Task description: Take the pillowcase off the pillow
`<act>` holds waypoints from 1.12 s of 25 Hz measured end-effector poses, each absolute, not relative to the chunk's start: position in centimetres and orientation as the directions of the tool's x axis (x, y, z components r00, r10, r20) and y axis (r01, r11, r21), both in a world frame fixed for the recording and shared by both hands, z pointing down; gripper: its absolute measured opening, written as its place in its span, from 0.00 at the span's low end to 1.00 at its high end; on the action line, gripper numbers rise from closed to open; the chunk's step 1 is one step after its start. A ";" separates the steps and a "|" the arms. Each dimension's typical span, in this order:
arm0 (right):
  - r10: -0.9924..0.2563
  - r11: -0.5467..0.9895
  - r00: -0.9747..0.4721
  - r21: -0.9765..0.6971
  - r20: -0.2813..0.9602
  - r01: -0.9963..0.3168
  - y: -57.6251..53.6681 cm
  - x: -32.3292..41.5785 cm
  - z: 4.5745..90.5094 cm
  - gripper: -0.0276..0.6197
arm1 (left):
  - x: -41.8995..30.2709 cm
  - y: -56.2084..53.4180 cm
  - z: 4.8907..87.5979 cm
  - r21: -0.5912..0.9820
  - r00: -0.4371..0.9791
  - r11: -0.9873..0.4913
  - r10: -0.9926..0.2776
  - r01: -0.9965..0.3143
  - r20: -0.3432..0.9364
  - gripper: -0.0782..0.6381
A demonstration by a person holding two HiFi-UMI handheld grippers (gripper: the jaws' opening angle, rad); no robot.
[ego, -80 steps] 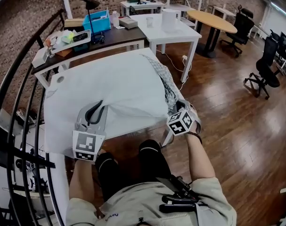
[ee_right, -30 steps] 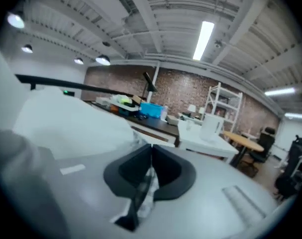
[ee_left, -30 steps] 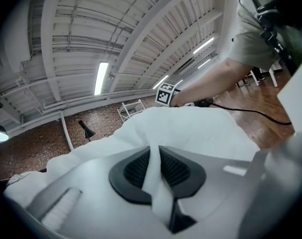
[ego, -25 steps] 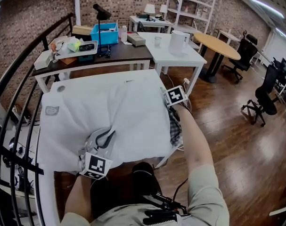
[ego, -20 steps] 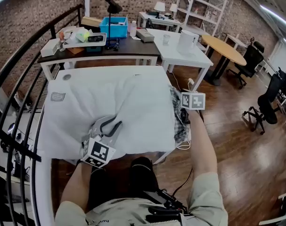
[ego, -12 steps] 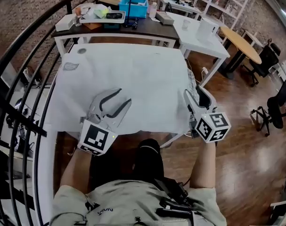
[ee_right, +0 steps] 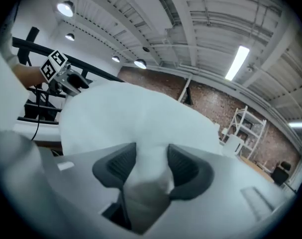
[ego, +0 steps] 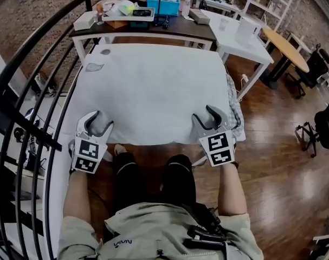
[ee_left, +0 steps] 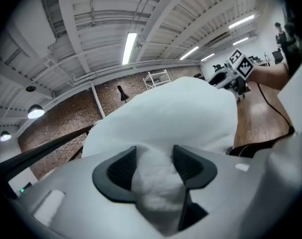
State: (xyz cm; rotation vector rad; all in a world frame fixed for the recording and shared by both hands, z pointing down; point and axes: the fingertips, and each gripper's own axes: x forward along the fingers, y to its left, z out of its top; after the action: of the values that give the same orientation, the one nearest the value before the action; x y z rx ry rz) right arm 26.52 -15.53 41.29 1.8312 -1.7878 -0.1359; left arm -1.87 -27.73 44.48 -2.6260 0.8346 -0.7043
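Note:
The white pillow in its pillowcase (ego: 159, 85) lies flat across the table. A checked cloth (ego: 234, 110) shows at its right edge. My left gripper (ego: 97, 122) is at the near left corner and my right gripper (ego: 208, 116) at the near right corner. Both sets of jaws have just been opening and stand wide. In the left gripper view a white corner of the pillowcase (ee_left: 155, 178) fills the gap of the left gripper (ee_left: 154, 156). In the right gripper view another white corner (ee_right: 148, 171) sits between the jaws of the right gripper (ee_right: 151, 156).
A black railing (ego: 28, 85) runs along the left. Behind the pillow stands a dark desk (ego: 169, 30) with a blue bin (ego: 165, 3) and a tray. A white table (ego: 245, 37), a round wooden table (ego: 286, 47) and an office chair (ego: 327, 115) stand to the right on the wooden floor.
The left gripper let go of the bunched fabric and moved left to the near corner. The right gripper came back from the far right edge to the near right corner. Both opened.

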 end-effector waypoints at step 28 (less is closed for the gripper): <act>-0.980 -0.192 0.197 0.323 -0.020 -0.927 -17.9 29.7 32.5 0.06 | 4.3 -30.9 36.6 -0.306 0.780 -0.743 -0.626 -0.595 0.004 0.12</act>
State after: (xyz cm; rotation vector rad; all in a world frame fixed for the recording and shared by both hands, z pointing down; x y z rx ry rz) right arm 29.68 -17.89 32.46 2.2323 -1.8228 -0.3254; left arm 4.33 -30.95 36.61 -2.6846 0.9439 -0.1537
